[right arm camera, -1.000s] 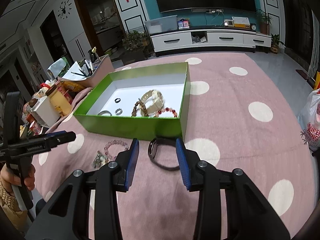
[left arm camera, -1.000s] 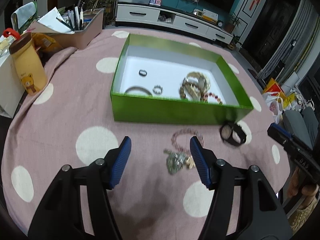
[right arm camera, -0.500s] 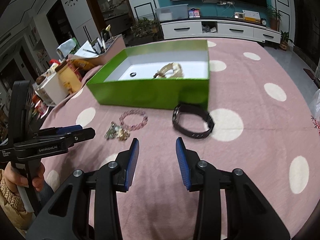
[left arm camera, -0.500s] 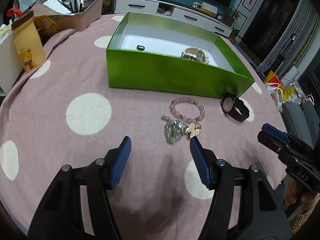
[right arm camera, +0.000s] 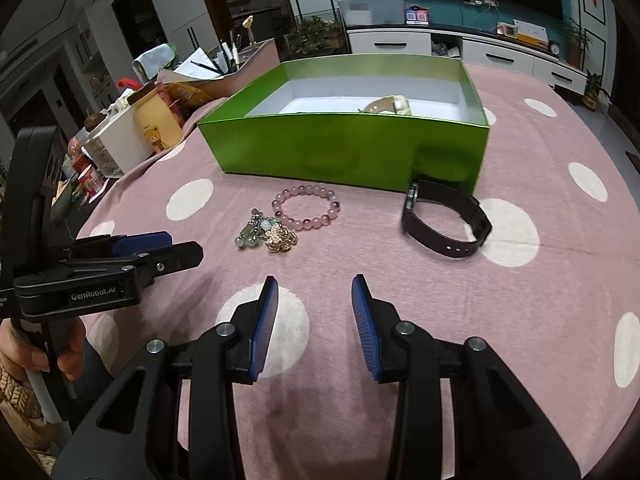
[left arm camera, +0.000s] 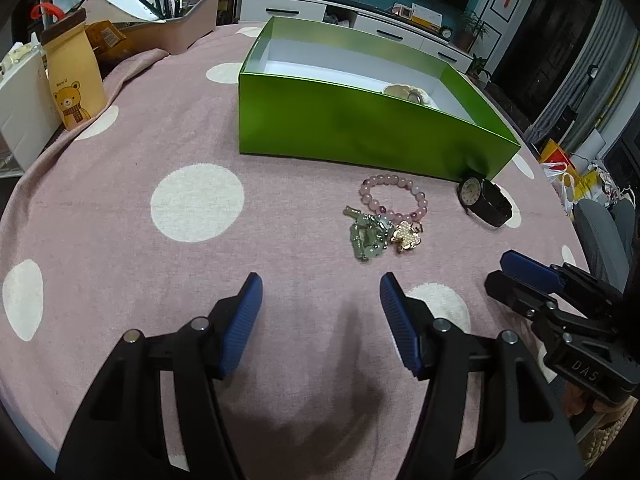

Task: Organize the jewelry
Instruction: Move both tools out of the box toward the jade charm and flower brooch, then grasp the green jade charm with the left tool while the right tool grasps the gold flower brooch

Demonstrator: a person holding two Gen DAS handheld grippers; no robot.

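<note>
Pink dotted tablecloth (left arm camera: 120,168) in a living room; both grippers (left arm camera: 320,300) (right arm camera: 314,304) gape, holding nothing.

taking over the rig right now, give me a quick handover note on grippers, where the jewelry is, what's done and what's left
Left gripper: open, empty, above the tablecloth short of the charm cluster.
Right gripper: open, narrower gap, empty, above the cloth near the same pieces.
Green box: open on the pink dotted tablecloth; a beige bracelet shows inside, the rest of the floor is hidden by the near wall.
Still outside, in front of the box: pink bead bracelet, green and gold charm cluster touching it, black watch at the box corner.
Left to do: move those three pieces into the box.
</note>
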